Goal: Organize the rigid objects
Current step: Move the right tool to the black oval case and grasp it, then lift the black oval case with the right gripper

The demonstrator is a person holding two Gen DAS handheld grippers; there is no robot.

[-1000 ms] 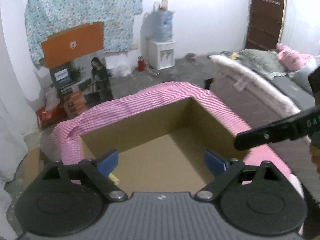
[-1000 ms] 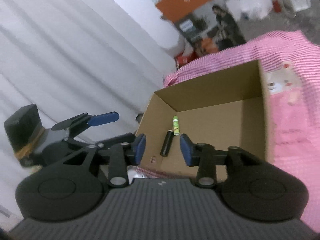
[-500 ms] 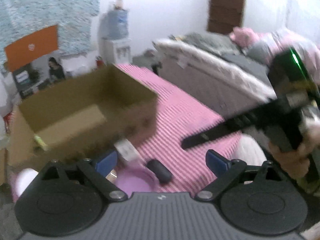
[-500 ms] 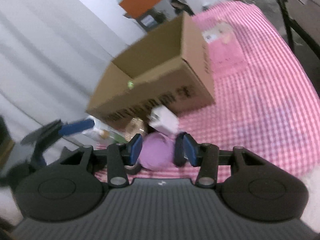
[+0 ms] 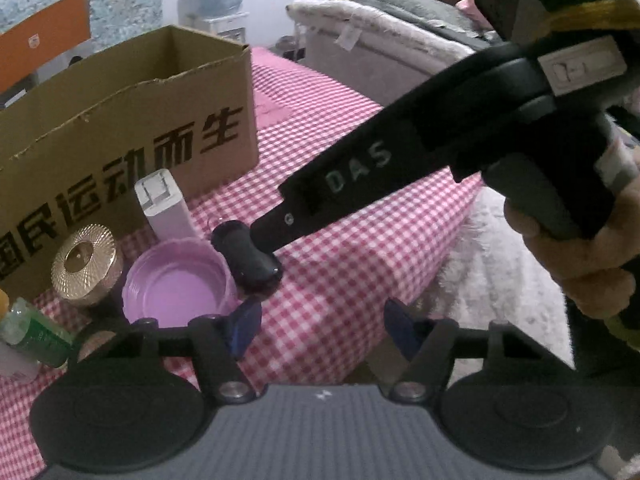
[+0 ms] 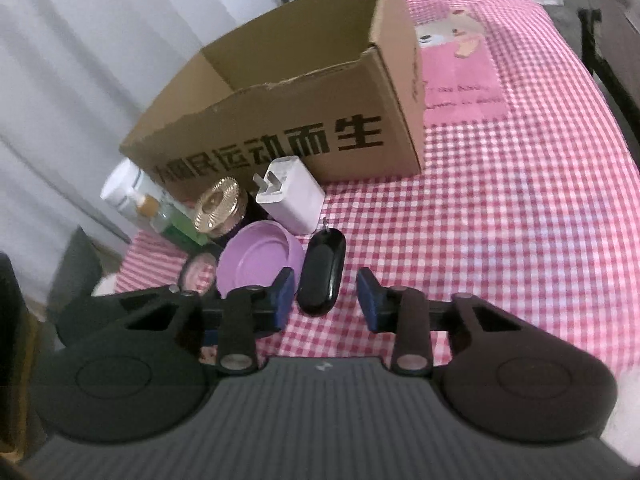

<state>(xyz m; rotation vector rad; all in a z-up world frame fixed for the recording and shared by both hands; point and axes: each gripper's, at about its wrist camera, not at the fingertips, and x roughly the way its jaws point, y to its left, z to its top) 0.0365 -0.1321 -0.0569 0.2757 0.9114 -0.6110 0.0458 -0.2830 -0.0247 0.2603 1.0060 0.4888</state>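
A black oval key fob lies on the pink checked cloth in front of an open cardboard box. My right gripper straddles the fob's near end. Its jaws are closing, with a thin gap still showing at each pad. In the left wrist view one right finger reaches down to the fob. My left gripper hovers over bare cloth just right of a purple lid. Its jaws are closing too, with nothing between them.
Beside the fob stand a white charger, the purple lid, a gold-capped jar, a green bottle, a white bottle and a pink compact. A hand holds the right gripper. Checked cloth stretches right.
Both views have dropped from above the box's inside to the objects in front of it. The right jaws now frame the black fob. Both grippers' jaws stand narrower.
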